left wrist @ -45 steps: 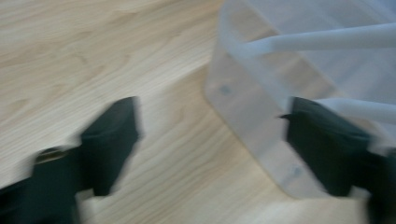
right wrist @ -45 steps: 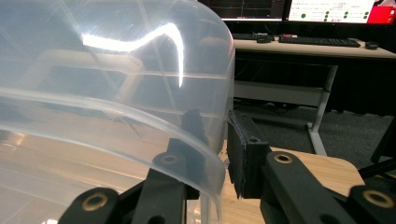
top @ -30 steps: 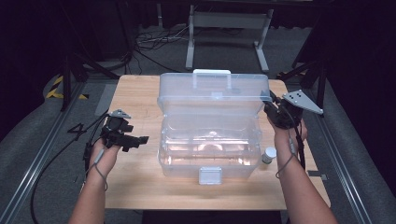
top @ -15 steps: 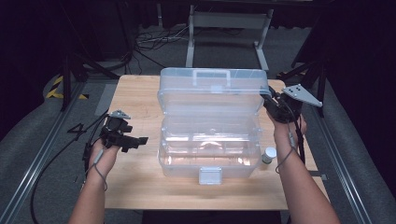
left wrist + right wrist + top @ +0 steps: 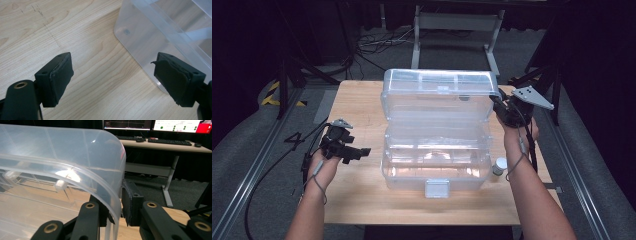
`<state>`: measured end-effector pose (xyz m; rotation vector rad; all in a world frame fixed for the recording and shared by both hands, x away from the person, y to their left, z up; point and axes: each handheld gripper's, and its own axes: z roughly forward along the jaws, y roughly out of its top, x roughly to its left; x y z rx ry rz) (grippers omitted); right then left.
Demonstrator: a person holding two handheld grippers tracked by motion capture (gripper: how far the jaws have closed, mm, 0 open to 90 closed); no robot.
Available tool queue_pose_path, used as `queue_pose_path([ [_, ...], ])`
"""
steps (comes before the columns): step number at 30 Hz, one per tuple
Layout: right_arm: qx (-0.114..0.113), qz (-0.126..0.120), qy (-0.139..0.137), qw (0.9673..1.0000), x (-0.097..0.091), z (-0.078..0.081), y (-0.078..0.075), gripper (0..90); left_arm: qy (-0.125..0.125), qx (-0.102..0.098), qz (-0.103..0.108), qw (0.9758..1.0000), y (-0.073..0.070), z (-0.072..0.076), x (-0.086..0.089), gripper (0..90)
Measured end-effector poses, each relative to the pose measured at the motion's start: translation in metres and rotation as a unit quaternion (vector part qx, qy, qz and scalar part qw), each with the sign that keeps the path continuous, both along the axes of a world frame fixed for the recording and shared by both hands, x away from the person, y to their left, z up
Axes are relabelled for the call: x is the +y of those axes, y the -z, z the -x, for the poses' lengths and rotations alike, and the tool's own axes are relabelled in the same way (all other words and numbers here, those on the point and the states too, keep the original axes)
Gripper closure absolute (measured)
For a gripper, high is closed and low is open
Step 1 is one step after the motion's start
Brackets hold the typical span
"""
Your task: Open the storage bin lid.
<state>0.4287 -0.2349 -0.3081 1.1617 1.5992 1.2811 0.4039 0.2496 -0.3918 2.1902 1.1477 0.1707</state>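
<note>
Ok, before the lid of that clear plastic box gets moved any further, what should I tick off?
1. Right gripper clamped on the rim of the clear plastic box's lid: ok, the wall sits between the jaws.
2. Left gripper free: ok, jaws open, nothing between them.
3. Left gripper steadying the box base: not ok, it sits beside the base, apart from it.
4. Small white-capped bottle clear of the lid's path: ok, it stands by the base's right front corner.
5. White front latch undone: ok, lid raised.
6. Hinge state: cannot tell.
</note>
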Motion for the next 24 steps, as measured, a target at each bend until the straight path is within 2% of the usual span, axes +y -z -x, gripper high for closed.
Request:
queue_pose_path([
  [1,-0.003,0.0,0.002,1.0,0.0,0.0,0.0,78.0,-0.001,0.0,-0.001,1.0,0.0,0.0,-0.001,16.0],
  [3,-0.018,0.028,0.009,0.9994,0.002,0.001,-0.002,79.1,0.004,-0.002,-0.004,1.0,0.001,0.0,-0.001,16.0],
  [8,-0.018,0.039,0.015,0.999,0.003,-0.002,-0.002,80.1,-0.002,-0.001,-0.006,1.0,0.002,0.0,-0.002,16.0],
  [12,-0.02,0.038,0.016,0.9989,0.003,-0.005,-0.002,80.4,-0.005,-0.006,-0.011,0.9999,0.004,-0.001,-0.001,16.0],
  [22,-0.015,0.033,0.009,0.9993,0.001,-0.016,-0.003,80.6,-0.013,-0.012,-0.003,0.9998,0.007,-0.001,0.0,16.0],
  [24,-0.018,0.032,0.007,0.9993,0.001,-0.017,-0.002,80.6,-0.015,-0.012,-0.009,0.9998,0.008,-0.001,0.0,16.0],
])
